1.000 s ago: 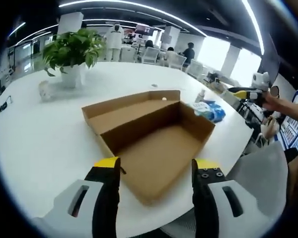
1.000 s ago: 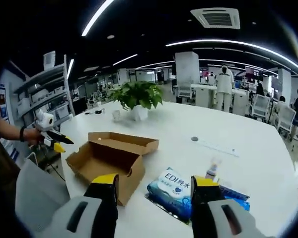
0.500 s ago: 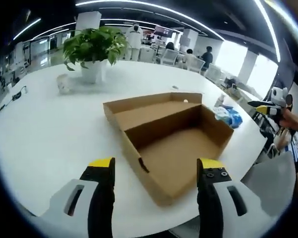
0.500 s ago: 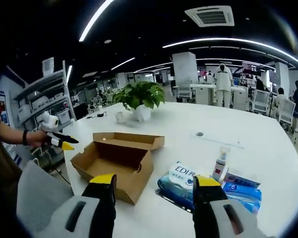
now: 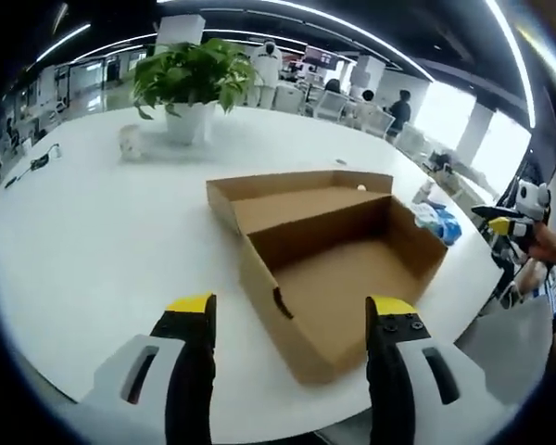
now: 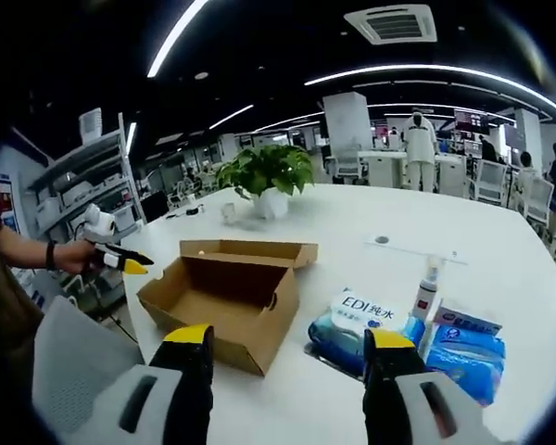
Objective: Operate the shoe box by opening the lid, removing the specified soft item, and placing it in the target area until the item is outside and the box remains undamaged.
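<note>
One box (image 5: 329,260) unmoved; two wipe packs (image 6: 412,338).

The box (image 5: 334,269) is matt brown cardboard on a smooth, faintly glossy white tabletop (image 5: 102,250), beside shiny plastic-wrapped wipes (image 6: 357,324), and each tool (image 5: 287,315) has glossy yellow-tipped black plastic jaws.

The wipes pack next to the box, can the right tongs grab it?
Probably yes. The wipes lie in the open on the table beside the box, just ahead of the open right tongs, with nothing between them.
</note>
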